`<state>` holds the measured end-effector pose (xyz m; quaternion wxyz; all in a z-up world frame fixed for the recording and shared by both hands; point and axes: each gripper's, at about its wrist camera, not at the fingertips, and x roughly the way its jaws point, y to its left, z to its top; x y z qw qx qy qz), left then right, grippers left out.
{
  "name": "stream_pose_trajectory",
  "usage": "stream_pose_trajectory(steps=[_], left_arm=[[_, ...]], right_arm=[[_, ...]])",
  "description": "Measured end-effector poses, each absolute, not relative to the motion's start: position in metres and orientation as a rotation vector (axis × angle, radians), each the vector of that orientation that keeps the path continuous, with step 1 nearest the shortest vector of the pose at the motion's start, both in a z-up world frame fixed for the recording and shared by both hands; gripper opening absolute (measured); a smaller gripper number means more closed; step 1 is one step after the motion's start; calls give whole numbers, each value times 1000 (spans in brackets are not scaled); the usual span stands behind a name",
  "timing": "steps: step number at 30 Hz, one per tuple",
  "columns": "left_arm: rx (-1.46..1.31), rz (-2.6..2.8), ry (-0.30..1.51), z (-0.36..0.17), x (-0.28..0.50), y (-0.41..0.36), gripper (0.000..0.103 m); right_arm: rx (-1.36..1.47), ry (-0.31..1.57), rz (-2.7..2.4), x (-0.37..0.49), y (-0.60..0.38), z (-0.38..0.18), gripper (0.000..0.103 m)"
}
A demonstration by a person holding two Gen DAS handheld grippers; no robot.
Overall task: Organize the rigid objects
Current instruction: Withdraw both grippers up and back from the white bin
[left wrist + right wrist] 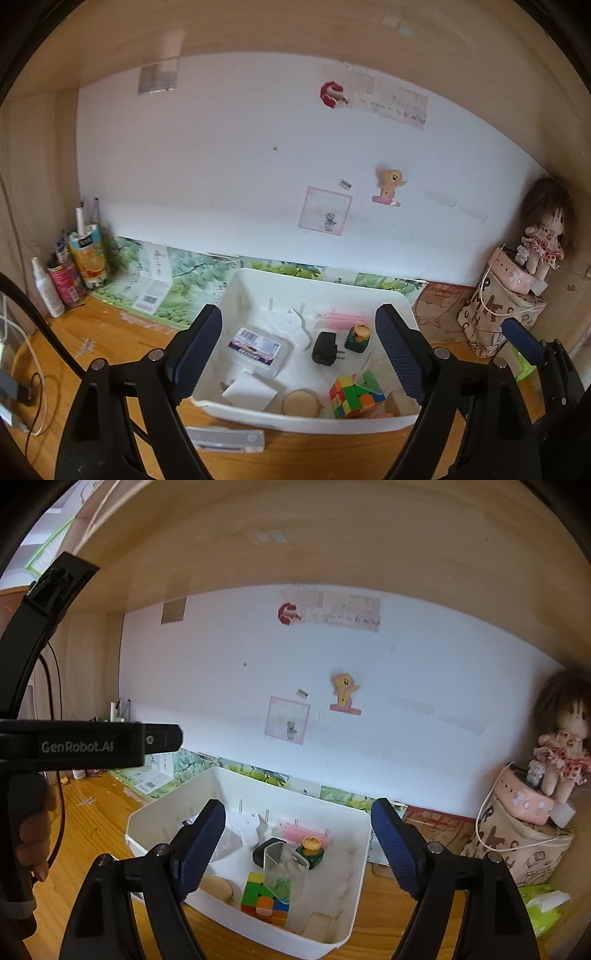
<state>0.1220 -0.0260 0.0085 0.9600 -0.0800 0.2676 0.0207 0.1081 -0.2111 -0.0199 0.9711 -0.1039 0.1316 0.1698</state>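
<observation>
Both pairs of fingers stood wide apart and held nothing: the left gripper and the right gripper each hung over the white bin on the table. Between the left fingers lay the puzzle cube and black charger. A careless descent might catch a fingertip on the bin's rim and tip it. Nearer than the left fingers, a grey case sat outside the bin.
</observation>
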Motion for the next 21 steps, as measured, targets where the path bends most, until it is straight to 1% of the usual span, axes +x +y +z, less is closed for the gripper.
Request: stream_pose_trajectory(steps=[10, 21], left_arm=[[-201, 120, 551, 5, 67, -14, 88], [-226, 198, 661, -18, 17, -5, 88]], right_arm=[[-199, 330, 398, 63, -212, -29, 82], [-149, 420, 482, 26, -208, -44, 82]])
